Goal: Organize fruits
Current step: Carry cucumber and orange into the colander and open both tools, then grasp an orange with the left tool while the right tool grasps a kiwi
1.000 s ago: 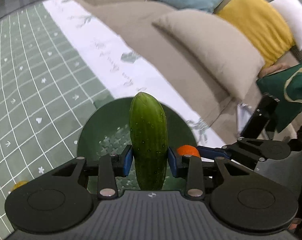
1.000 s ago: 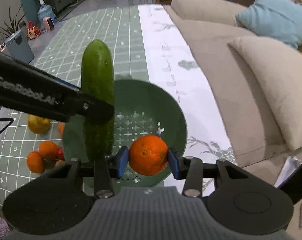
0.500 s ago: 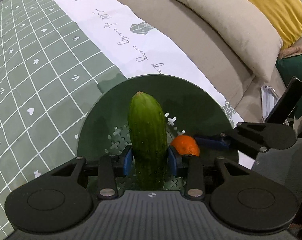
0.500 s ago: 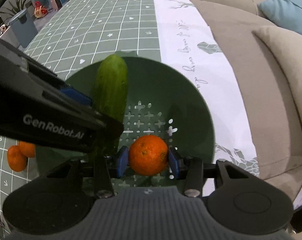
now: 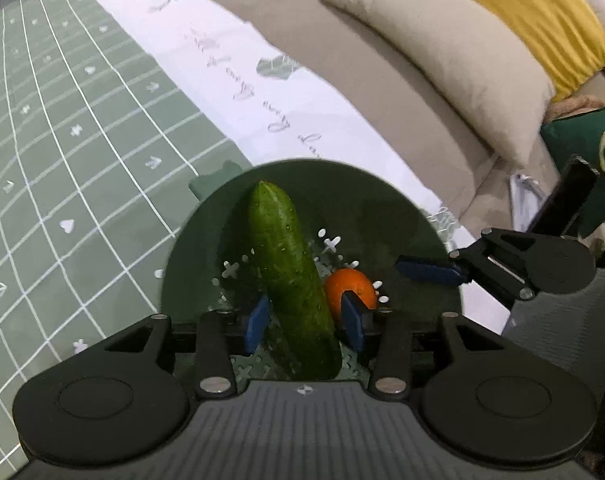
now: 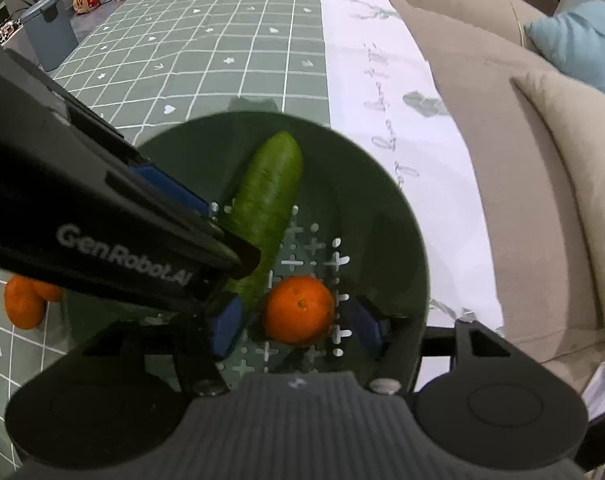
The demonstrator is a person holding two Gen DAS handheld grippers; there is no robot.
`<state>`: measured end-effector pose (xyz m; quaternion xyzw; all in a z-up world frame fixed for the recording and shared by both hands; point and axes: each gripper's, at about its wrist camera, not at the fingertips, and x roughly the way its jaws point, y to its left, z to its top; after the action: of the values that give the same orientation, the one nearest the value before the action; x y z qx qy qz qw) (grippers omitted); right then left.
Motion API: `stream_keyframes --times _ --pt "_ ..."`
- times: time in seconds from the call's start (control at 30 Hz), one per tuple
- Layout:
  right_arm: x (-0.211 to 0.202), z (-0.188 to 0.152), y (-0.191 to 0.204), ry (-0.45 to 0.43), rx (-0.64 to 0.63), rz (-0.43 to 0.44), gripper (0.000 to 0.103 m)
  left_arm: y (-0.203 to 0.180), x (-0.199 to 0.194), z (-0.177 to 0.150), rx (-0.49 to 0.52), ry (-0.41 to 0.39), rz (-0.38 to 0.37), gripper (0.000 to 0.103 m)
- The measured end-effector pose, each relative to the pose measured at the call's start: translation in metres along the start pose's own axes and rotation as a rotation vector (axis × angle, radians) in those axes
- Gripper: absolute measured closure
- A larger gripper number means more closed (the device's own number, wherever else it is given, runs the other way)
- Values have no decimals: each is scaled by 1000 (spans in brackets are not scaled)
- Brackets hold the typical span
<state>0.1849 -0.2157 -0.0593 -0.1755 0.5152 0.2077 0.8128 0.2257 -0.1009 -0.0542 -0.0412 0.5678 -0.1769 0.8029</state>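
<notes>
A green perforated bowl [image 5: 302,166] [image 6: 382,168] sits on the green checked tablecloth. A cucumber [image 5: 294,288] [image 6: 266,216] leans tilted inside it, between the blue pads of my left gripper [image 5: 304,322]. Those jaws are opening, with a small gap on each side of the cucumber. An orange [image 6: 298,310] [image 5: 348,286] rests on the bowl's floor between the pads of my right gripper [image 6: 296,326]. Its jaws are opening too and stand clear of the fruit. One right finger [image 5: 426,272] shows beside the bowl, and a left finger [image 6: 122,232] crosses the right wrist view.
Loose oranges [image 6: 22,304] lie on the tablecloth left of the bowl. A white runner [image 6: 382,92] borders the cloth. Beyond it are a beige sofa [image 6: 482,92] with cushions [image 5: 454,64] and a dark green bag [image 5: 582,148].
Both pairs of jaws have spread apart. The cucumber, upright and gripped before, now leans free in the bowl. The orange has been let go onto the bowl's floor. Both grippers sank lower.
</notes>
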Motion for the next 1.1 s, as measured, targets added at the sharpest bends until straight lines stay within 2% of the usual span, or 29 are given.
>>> stream_keyframes --times 0.1,0.3,0.6,0.73,0.87,0.93,1.0,1.1 --pt "-16 -3 4 -14 -4 -45 36 -1 -28 -8 19 -59 -7 53" --pt "-56 -14 8 -107 86 -21 36 10 -82 -35 50 -173 26 53" --pt "-102 -41 44 -260 296 27 36 50 -130 -98 -38 -281 97 52" --pt "-106 -55 72 -307 361 50 36 72 -137 -129 -108 -291 116 52" --pt "-103 -72 105 -311 386 85 37 87 -134 -156 -178 -277 112 52" --pt "-95 -78 119 -293 390 102 41 90 -128 -165 -194 -264 94 52" --pt "-84 -82 132 -259 373 106 51 90 -119 -172 -201 -242 81 52" --pt "-67 -86 144 -211 342 101 60 86 -106 -180 -181 -219 89 52"
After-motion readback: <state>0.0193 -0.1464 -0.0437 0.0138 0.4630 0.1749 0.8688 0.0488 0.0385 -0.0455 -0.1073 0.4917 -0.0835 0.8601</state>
